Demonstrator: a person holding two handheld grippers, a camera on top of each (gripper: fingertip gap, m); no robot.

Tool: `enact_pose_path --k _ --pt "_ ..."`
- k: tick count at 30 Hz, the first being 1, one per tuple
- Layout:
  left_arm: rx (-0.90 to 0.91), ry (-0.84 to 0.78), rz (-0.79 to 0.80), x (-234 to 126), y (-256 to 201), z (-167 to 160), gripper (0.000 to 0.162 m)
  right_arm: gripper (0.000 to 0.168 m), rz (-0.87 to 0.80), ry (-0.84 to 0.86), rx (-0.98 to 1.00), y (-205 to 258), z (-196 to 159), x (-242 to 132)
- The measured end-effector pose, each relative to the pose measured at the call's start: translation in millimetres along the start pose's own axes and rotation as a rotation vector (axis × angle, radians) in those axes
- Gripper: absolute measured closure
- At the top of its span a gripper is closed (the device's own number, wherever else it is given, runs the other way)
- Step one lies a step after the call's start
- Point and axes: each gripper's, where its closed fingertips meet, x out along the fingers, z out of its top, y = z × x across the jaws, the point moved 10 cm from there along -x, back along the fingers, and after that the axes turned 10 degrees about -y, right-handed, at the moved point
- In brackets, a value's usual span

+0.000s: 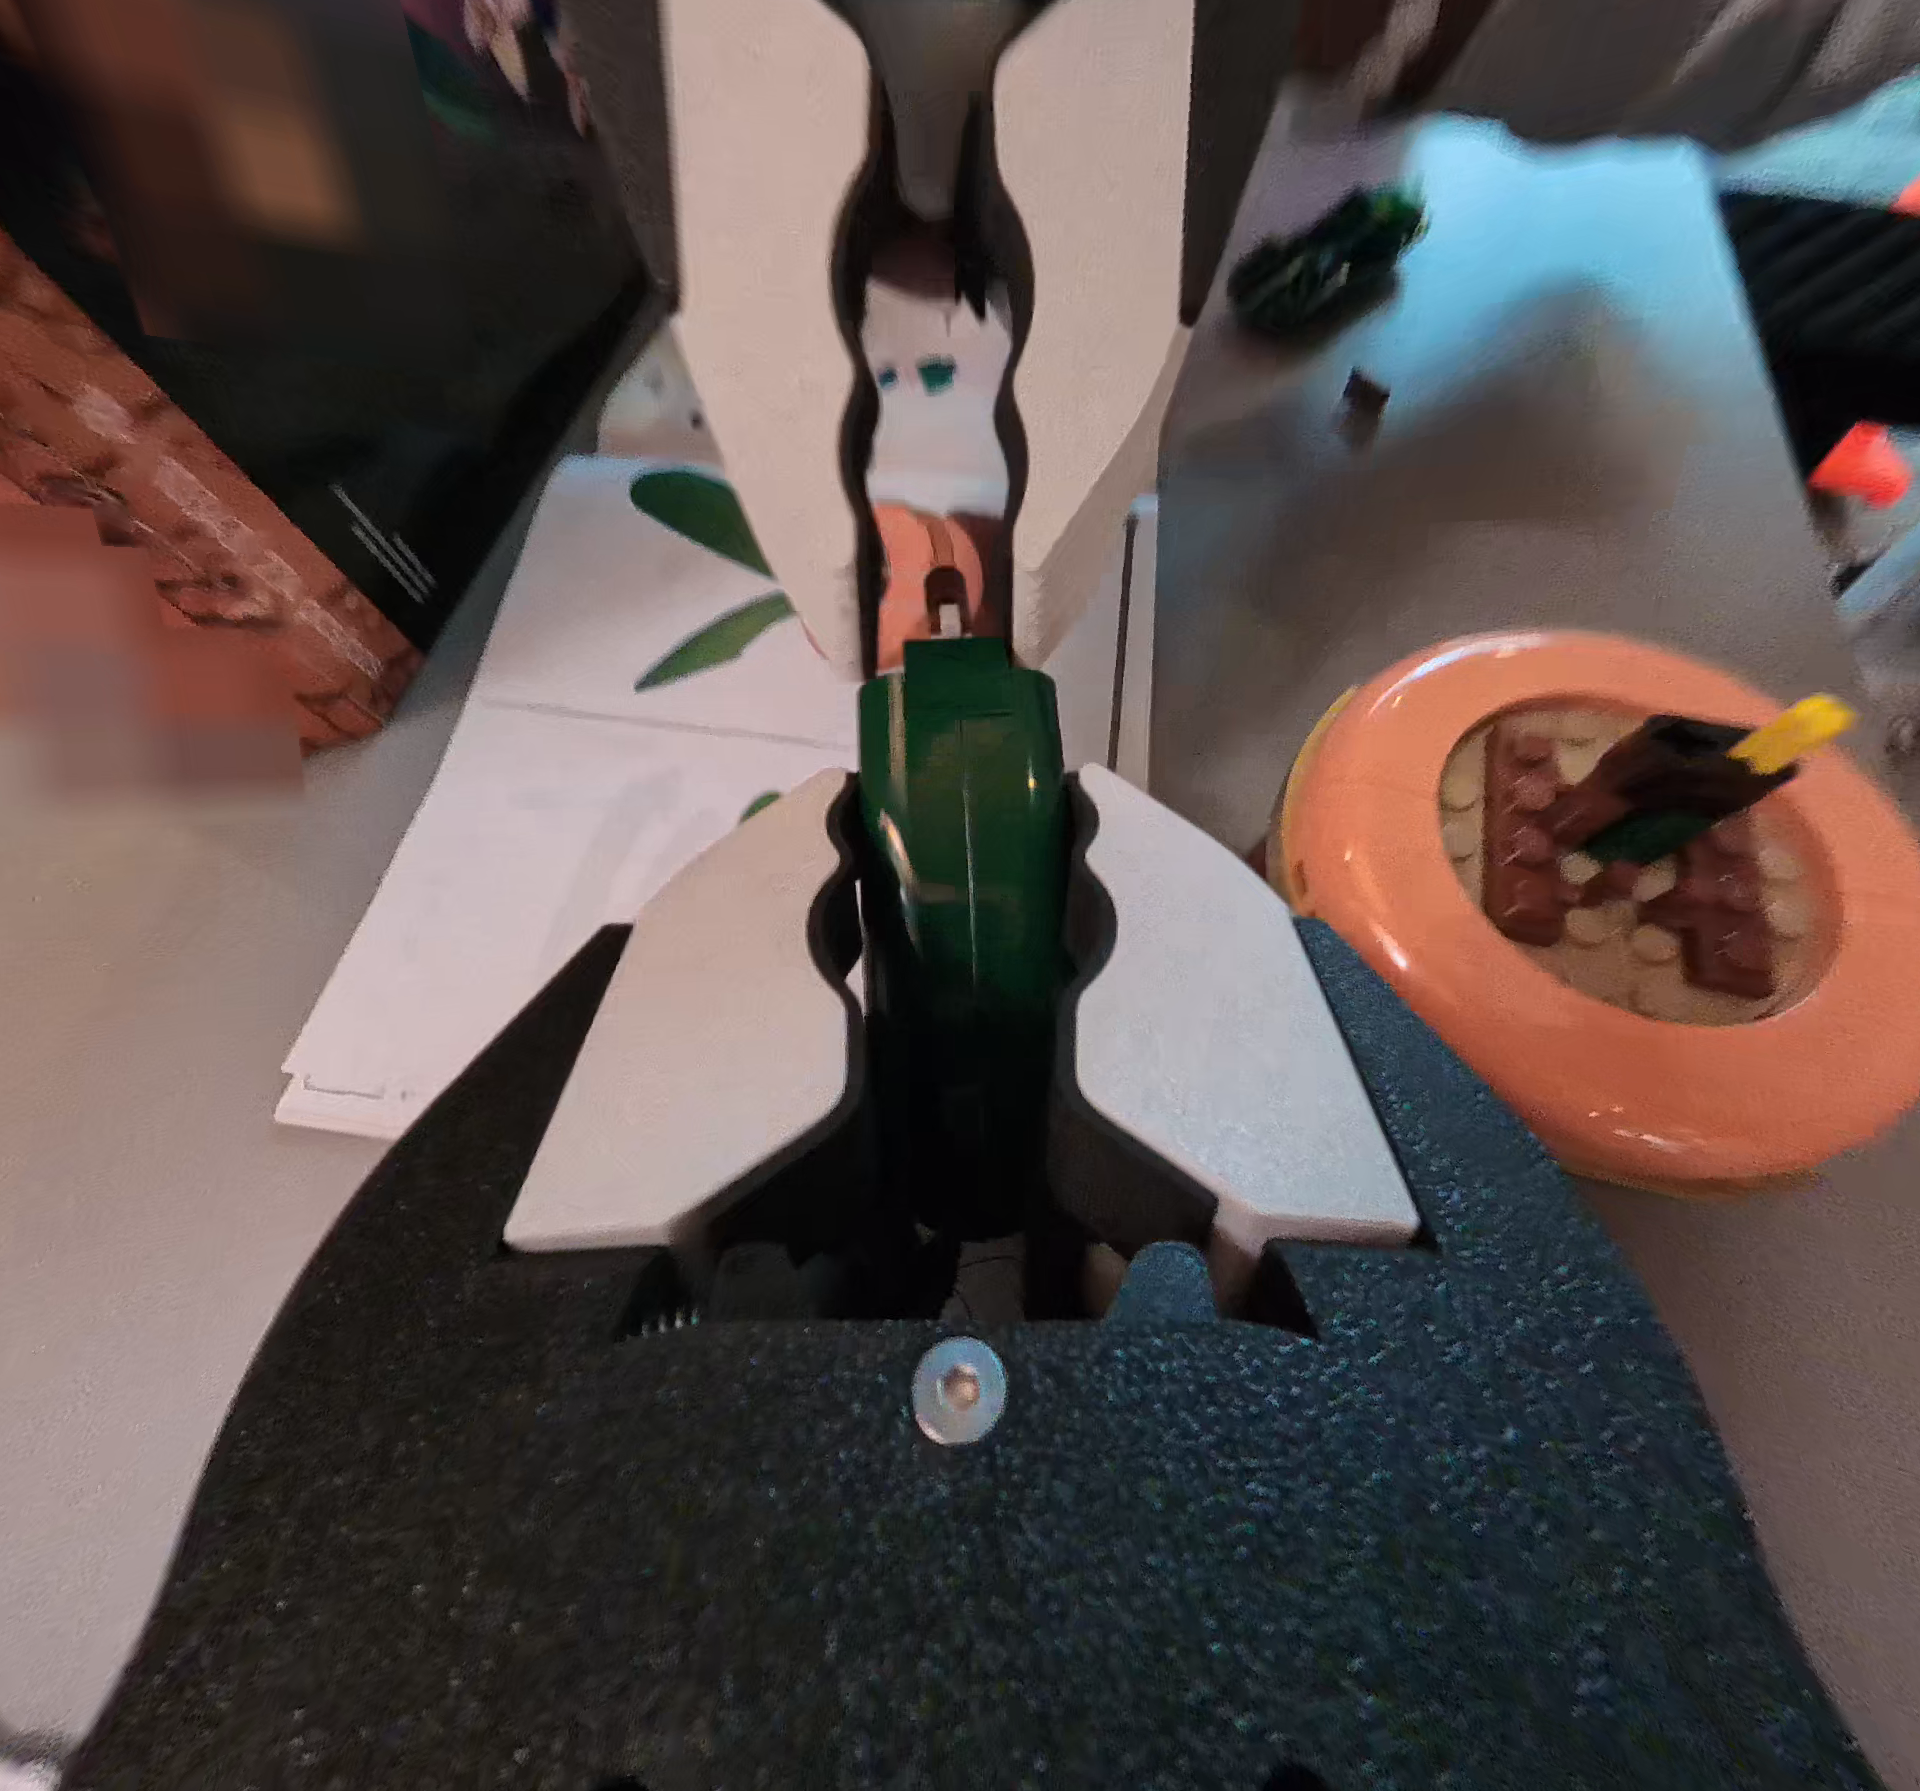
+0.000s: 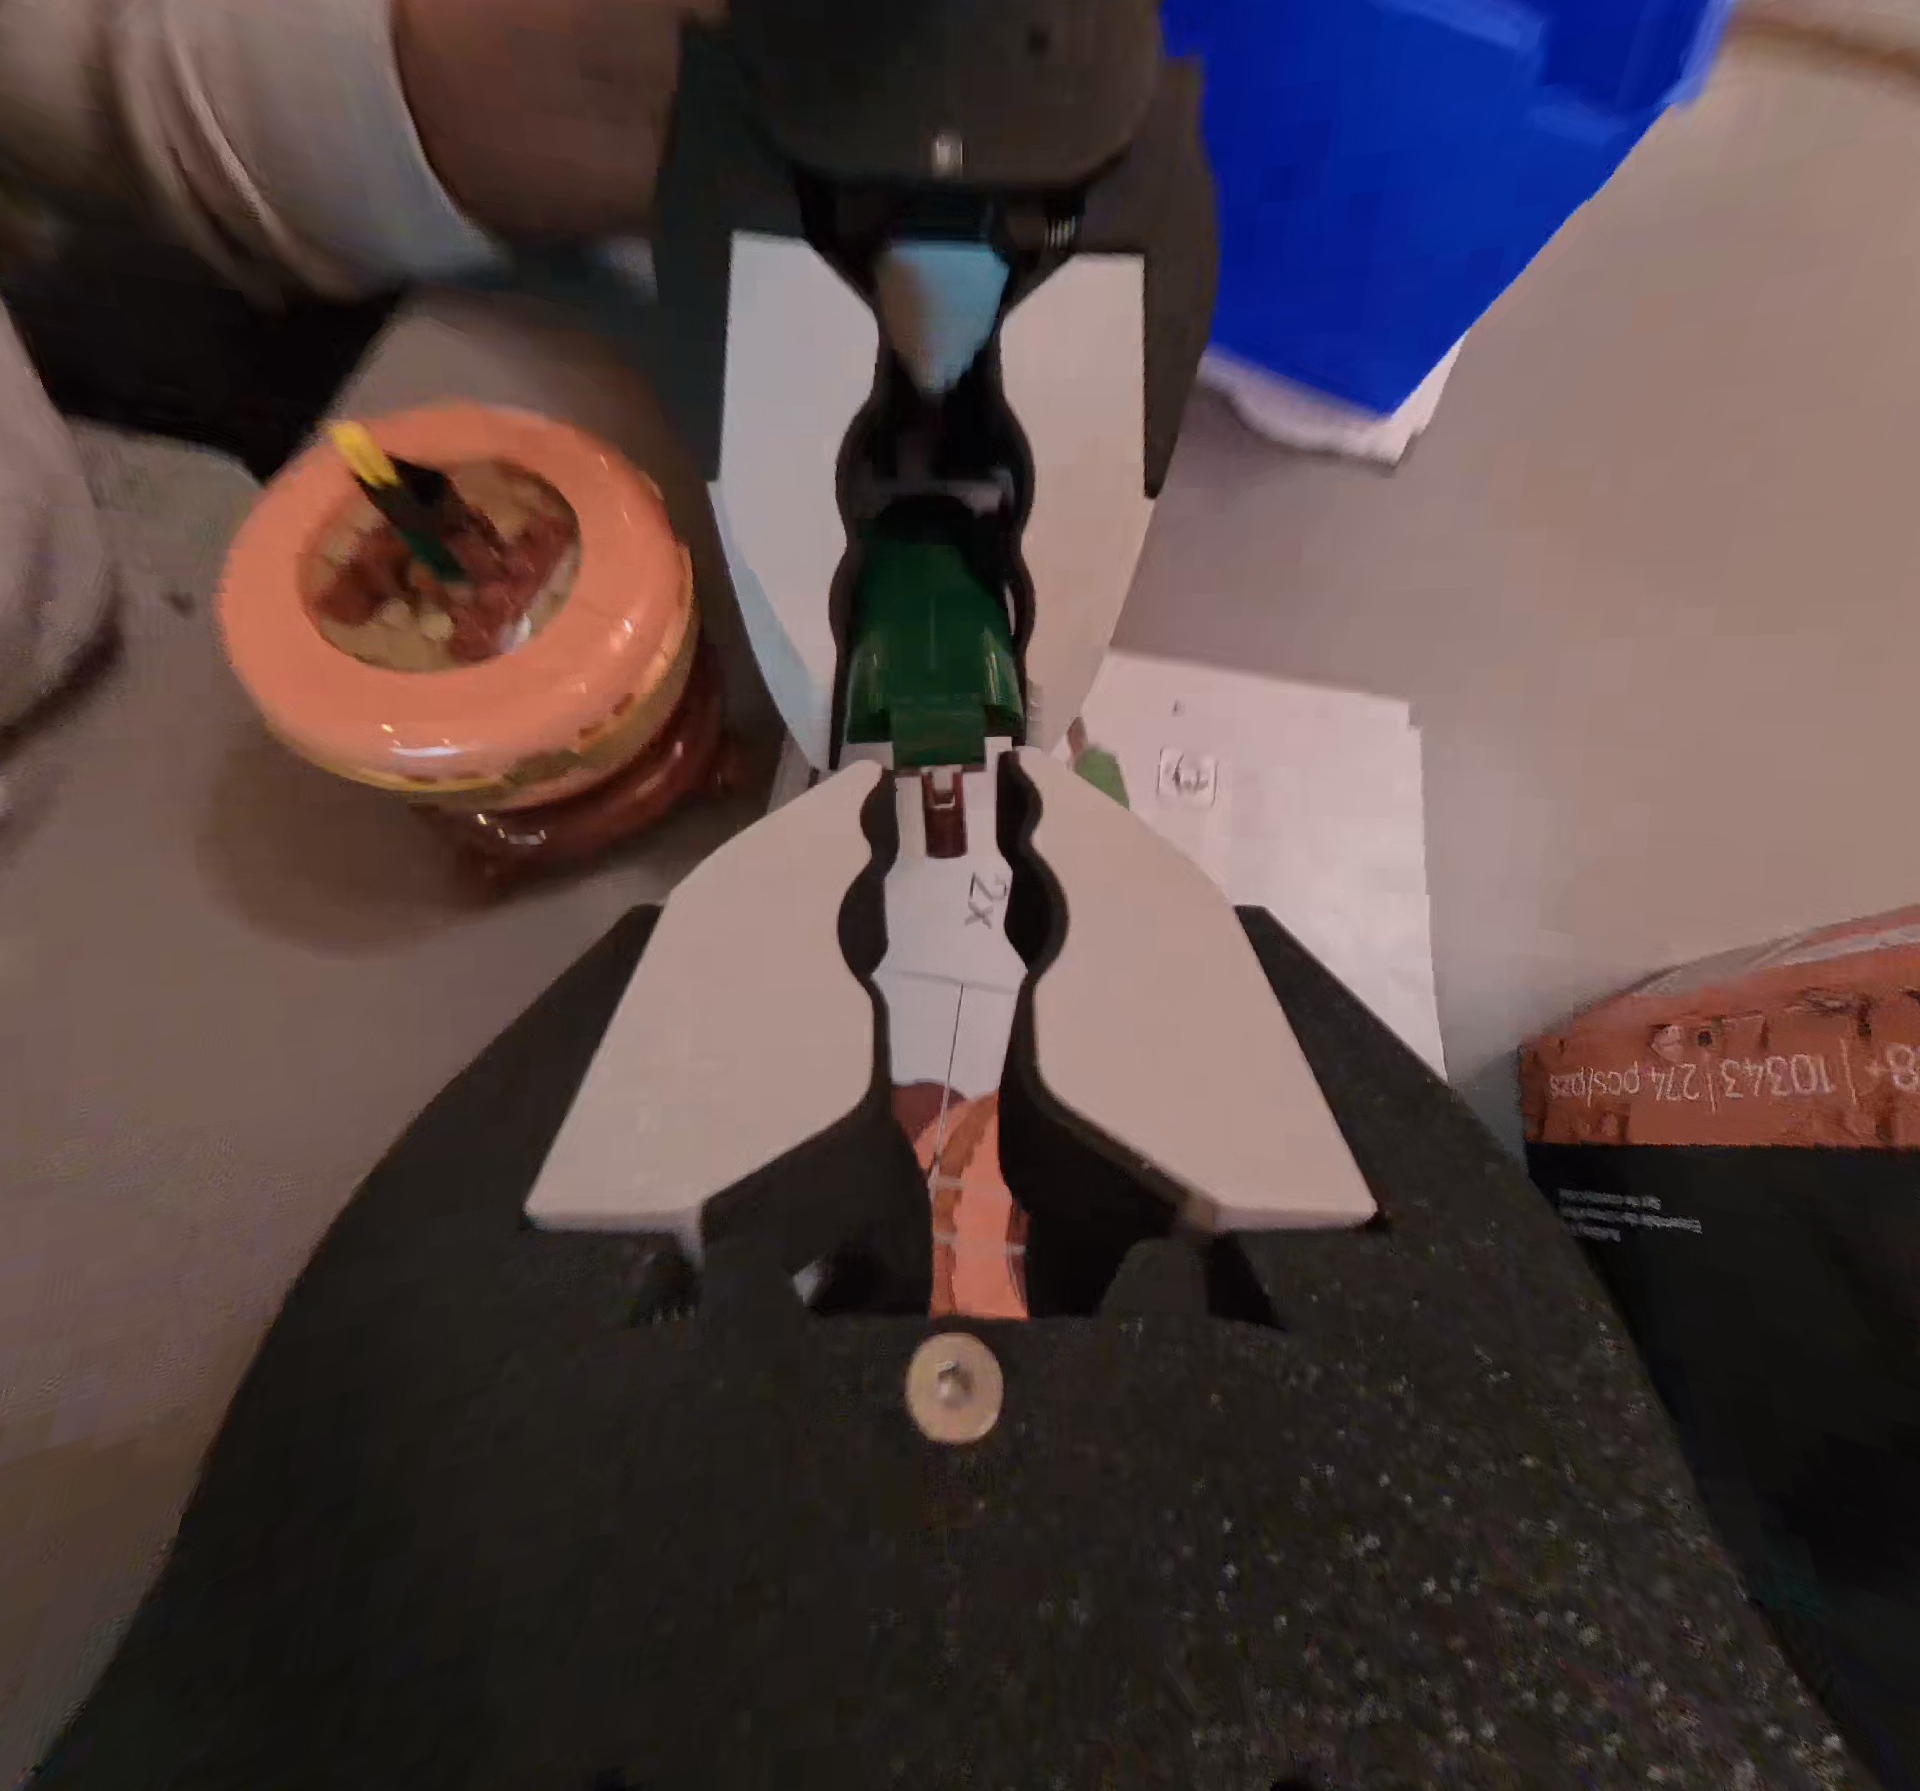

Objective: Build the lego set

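My left gripper [image 1: 961, 780] is shut on a glossy dark green leaf piece [image 1: 961, 858], whose flat tab end sticks out forward. My right gripper [image 1: 940, 650] faces it tip to tip. In the right wrist view my right gripper [image 2: 943, 775] has its jaws a narrow gap apart, with the leaf's tab [image 2: 935, 739] at their mouth, not pinched. A small brown clip shape [image 2: 943, 811] shows in that gap; I cannot tell if it is a real part or printed on the page. The left gripper [image 2: 935, 744] holds the leaf [image 2: 930, 661] there.
An orange Lego pot [image 1: 1455, 1045] with a brown, green and yellow stem [image 1: 1683, 785] stands right of the left gripper; it also shows in the right wrist view [image 2: 343, 681]. The instruction booklet [image 1: 582, 806] lies under both grippers. The set's box [image 2: 1714, 1066], a blue bin [image 2: 1455, 131] and loose dark green parts [image 1: 1320, 255] lie around. My left and right fingertips are right by each other.
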Motion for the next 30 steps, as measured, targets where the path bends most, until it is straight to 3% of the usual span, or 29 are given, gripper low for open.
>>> enact_pose_path --k 3,6,9,13,21,28,30 --pt "-0.053 -0.112 -0.009 -5.2 2.7 5.2 0.127 0.159 -0.031 -0.237 0.019 1.2 -6.4 -11.4" --pt "-0.059 -0.12 -0.018 -4.3 2.6 4.2 0.127 0.165 -0.025 -0.355 0.037 0.5 -6.7 -16.6" --pt "-0.039 -0.094 -0.023 -1.1 1.6 1.7 0.127 0.165 -0.039 -0.289 0.027 -1.5 -10.4 -16.2" --pt "-0.06 -0.113 -0.012 -3.1 4.8 1.6 0.127 0.148 -0.018 -0.332 0.062 0.0 -14.8 -18.0" --pt "-0.076 -0.152 -0.034 -4.1 4.1 2.4 0.127 0.161 -0.02 -0.342 0.031 -1.3 -17.8 -13.1" --pt "-0.029 -0.038 -0.012 1.0 2.3 -3.3 0.127 0.162 0.001 -0.097 -0.024 -2.6 -13.1 -7.2" --pt "-0.053 -0.065 0.002 0.2 4.4 -1.6 0.127 0.162 -0.007 -0.131 -0.035 -6.5 -7.1 -12.4"
